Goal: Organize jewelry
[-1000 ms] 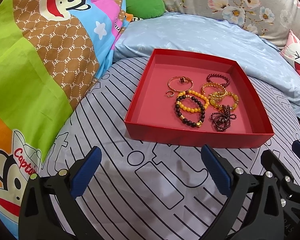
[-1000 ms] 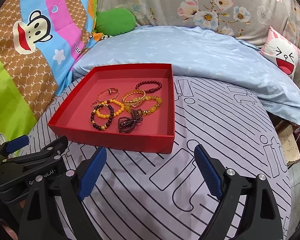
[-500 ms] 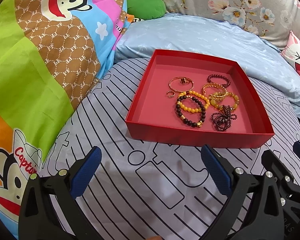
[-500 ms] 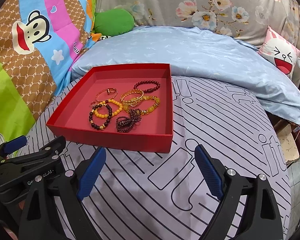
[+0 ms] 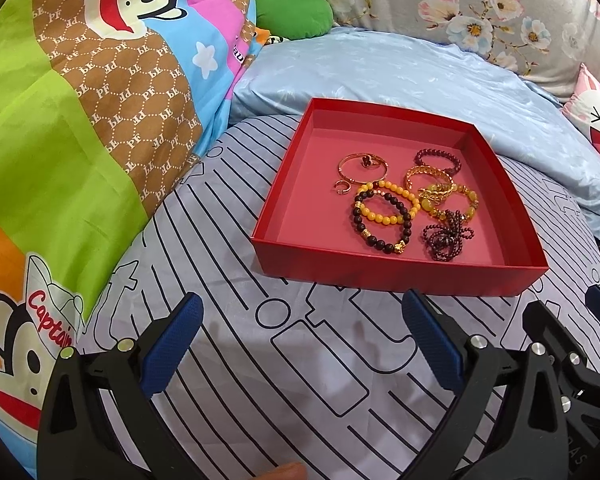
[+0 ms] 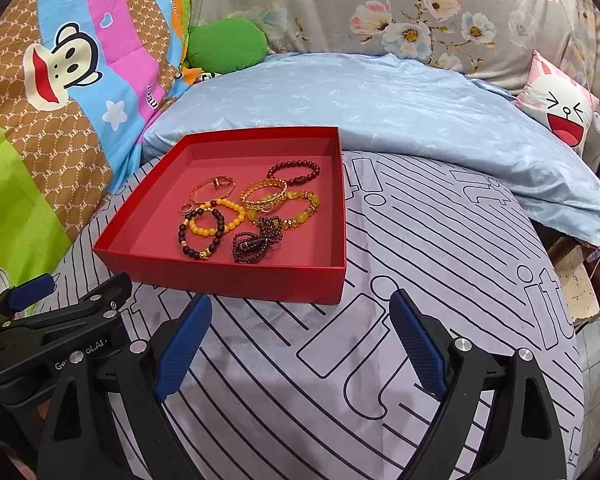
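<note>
A red tray (image 5: 380, 270) (image 6: 220, 276) lies on the grey striped bedsheet and holds several bracelets in a loose pile: a thin gold bangle (image 5: 362, 168), a dark red bead bracelet (image 5: 438, 160), a yellow bead bracelet (image 5: 388, 208), a dark bead bracelet (image 6: 200, 236) and a small dark bead bundle (image 5: 446, 236). My left gripper (image 5: 302, 332) is open and empty, just in front of the tray's near wall. My right gripper (image 6: 300, 332) is open and empty, also in front of the tray, beside the left gripper (image 6: 32, 292).
A colourful monkey-print quilt (image 5: 80, 120) rises on the left. A light blue pillow (image 6: 380, 100) lies behind the tray, with a green cushion (image 6: 228, 44) and a pink cartoon cushion (image 6: 560, 112). The bed's edge drops off at the right (image 6: 580, 288).
Both views have shifted slightly; the tray sits a little nearer and lower in the frames. Both grippers stay open and empty.
</note>
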